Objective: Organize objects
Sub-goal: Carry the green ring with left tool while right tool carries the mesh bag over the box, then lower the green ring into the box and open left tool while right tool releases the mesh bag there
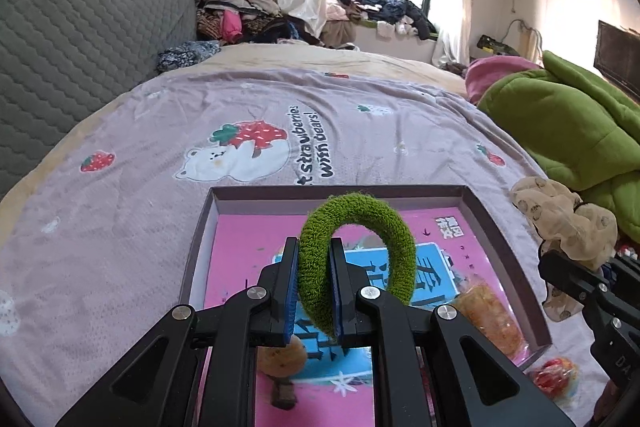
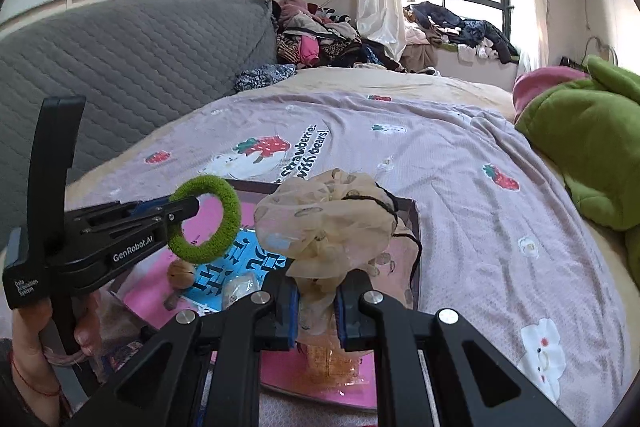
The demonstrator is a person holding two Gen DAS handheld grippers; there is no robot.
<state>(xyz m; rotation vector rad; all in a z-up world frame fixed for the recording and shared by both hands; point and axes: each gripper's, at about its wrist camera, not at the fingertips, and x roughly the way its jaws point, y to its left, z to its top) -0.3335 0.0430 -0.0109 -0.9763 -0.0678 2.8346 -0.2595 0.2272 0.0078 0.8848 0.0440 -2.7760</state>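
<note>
A fuzzy green hair ring (image 1: 352, 259) stands upright between the blue pads of my left gripper (image 1: 314, 291), which is shut on it above a shallow box (image 1: 200, 251) with a pink and blue printed floor. From the right wrist view the same green ring (image 2: 228, 219) hangs off the left gripper (image 2: 188, 207), held by a hand. My right gripper (image 2: 318, 311) is shut on a beige sheer scrunchie (image 2: 324, 219) printed with brown bears, over the box's right side. In the left view that scrunchie (image 1: 564, 223) shows at the right edge.
The box lies on a lilac strawberry-and-bear blanket (image 1: 160, 163) on a bed. Inside it are an orange scrunchie (image 1: 488, 319), a small tan piece (image 1: 280, 359) and a brown bit. A red item (image 1: 556, 379) lies beside the box. A green quilt (image 1: 568, 131) is bunched at the right.
</note>
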